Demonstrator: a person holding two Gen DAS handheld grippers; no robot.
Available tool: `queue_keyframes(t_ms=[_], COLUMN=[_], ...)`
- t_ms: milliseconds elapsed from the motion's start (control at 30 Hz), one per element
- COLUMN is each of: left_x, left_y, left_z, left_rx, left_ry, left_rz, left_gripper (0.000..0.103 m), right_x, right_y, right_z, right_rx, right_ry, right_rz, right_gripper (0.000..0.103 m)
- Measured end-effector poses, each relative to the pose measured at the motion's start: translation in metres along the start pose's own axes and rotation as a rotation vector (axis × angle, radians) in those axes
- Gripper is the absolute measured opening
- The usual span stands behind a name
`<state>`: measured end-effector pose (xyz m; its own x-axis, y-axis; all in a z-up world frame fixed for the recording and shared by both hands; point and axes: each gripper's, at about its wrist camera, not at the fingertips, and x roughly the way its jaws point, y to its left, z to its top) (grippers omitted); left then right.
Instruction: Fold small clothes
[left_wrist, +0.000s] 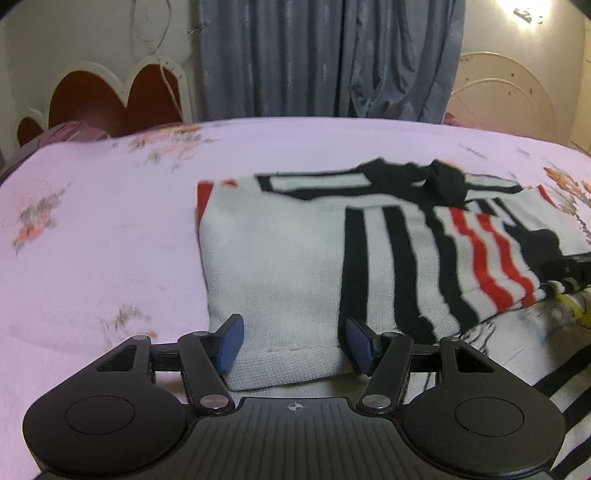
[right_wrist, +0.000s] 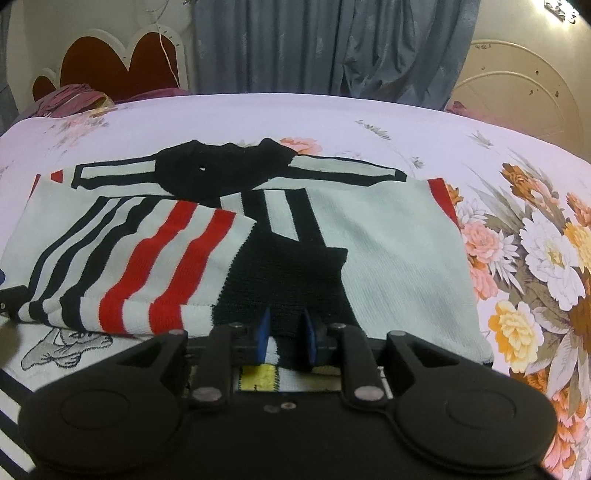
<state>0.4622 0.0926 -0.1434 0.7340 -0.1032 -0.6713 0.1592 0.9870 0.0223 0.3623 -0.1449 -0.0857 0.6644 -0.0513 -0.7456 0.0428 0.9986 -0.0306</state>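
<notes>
Striped sweater lies flat on bed, sleeves already folded in. Left hand-held gripper gapes wide around hem, not pinching. Right hand-held gripper nearly closed on dark hem, probably prepping bottom-up fold.

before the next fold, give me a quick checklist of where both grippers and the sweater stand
1. Left gripper straddling the sweater hem: ok, jaws open, cloth between the pads, not pinched.
2. Right gripper gripping the black hem section: cannot tell, jaws narrow with cloth between them, pad contact unclear.
3. Both grippers on the near edge: ok.
4. Sleeves folded in across the body: ok.
5. Sweater clear of the striped garment underneath: not ok, it overlaps it.
6. Bedsheet beyond free for folding: ok.
</notes>
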Motion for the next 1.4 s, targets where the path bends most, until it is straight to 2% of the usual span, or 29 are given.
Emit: queue_keyframes(t_ms=[100,200,300,400,433,467,500,533,567,667,733,800,833,933,967,1033,1133,1200,1300,1367,1400], left_x=[0.01,0.035,0.063,0.099,0.112,0.113,0.111,0.105,0.096,0.081,0.085,0.099,0.1,0.078,0.067,0.047,0.025,0.02,0.024,0.021,0.018], left_y=[0.001,0.012,0.031,0.053,0.062,0.07,0.071,0.066,0.06,0.03,0.011,0.006,0.009,0.019,0.018,0.011,-0.006,-0.013,-0.015,-0.017,-0.018], left_z=[0.023,0.053,0.074,0.077,0.072,0.069,0.07,0.072,0.072,0.069,0.065,0.063,0.063,0.066,0.065,0.061,0.045,0.03,0.006,-0.002,0.0], left_rx=[0.026,-0.004,-0.052,-0.12,-0.165,-0.204,-0.204,-0.188,-0.165,-0.113,-0.066,-0.042,-0.049,-0.064,-0.068,-0.072,-0.09,-0.08,-0.073,-0.052,-0.05], left_ry=[-0.028,-0.052,-0.058,0.032,0.065,0.038,0.043,0.04,0.005,-0.037,-0.03,0.019,0.014,-0.013,-0.031,-0.073,-0.083,-0.069,-0.007,-0.017,-0.011], left_rz=[-0.008,-0.003,0.008,-0.023,-0.068,-0.095,-0.09,-0.053,-0.034,-0.036,-0.012,0.028,0.03,0.046,0.039,0.036,0.016,0.021,0.037,0.056,0.065], left_gripper=[0.062,0.083,0.083,0.083,0.086,0.086,0.086,0.086,0.086,0.086,0.086,0.086,0.086,0.086,0.086,0.086,0.086,0.086,0.086,0.086,0.086], right_x=[-0.004,0.016,0.038,0.059,0.067,0.075,0.077,0.076,0.073,0.07,0.078,0.088,0.09,0.082,0.075,0.057,0.037,0.03,0.029,0.026,0.024], right_y=[0.01,0.027,0.052,0.068,0.071,0.072,0.071,0.07,0.068,0.062,0.065,0.071,0.07,0.051,0.044,0.034,0.024,0.014,-0.006,-0.021,-0.026], right_z=[0.017,0.042,0.057,0.063,0.063,0.062,0.062,0.062,0.065,0.07,0.071,0.07,0.069,0.072,0.071,0.064,0.044,0.029,0.011,0.005,0.003], right_rx=[0.022,0.084,0.06,0.029,0.011,-0.005,-0.017,-0.025,-0.02,0.014,0.009,-0.051,-0.065,-0.019,0.006,0.021,0.019,0.015,0.04,0.045,0.042], right_ry=[-0.087,-0.088,-0.089,-0.065,-0.038,-0.022,-0.037,-0.038,-0.046,-0.082,-0.064,-0.033,-0.035,-0.057,-0.075,-0.109,-0.115,-0.099,-0.069,-0.075,-0.074], right_rz=[0.041,0.113,0.149,0.162,0.134,0.113,0.11,0.111,0.116,0.112,0.124,0.094,0.079,0.024,0.028,0.068,0.096,0.08,0.043,0.027,0.006], right_gripper=[0.028,0.027,0.026,0.024,0.024,0.023,0.023,0.023,0.025,0.035,0.033,0.031,0.031,0.029,0.032,0.032,0.032,0.032,0.03,0.029,0.032])
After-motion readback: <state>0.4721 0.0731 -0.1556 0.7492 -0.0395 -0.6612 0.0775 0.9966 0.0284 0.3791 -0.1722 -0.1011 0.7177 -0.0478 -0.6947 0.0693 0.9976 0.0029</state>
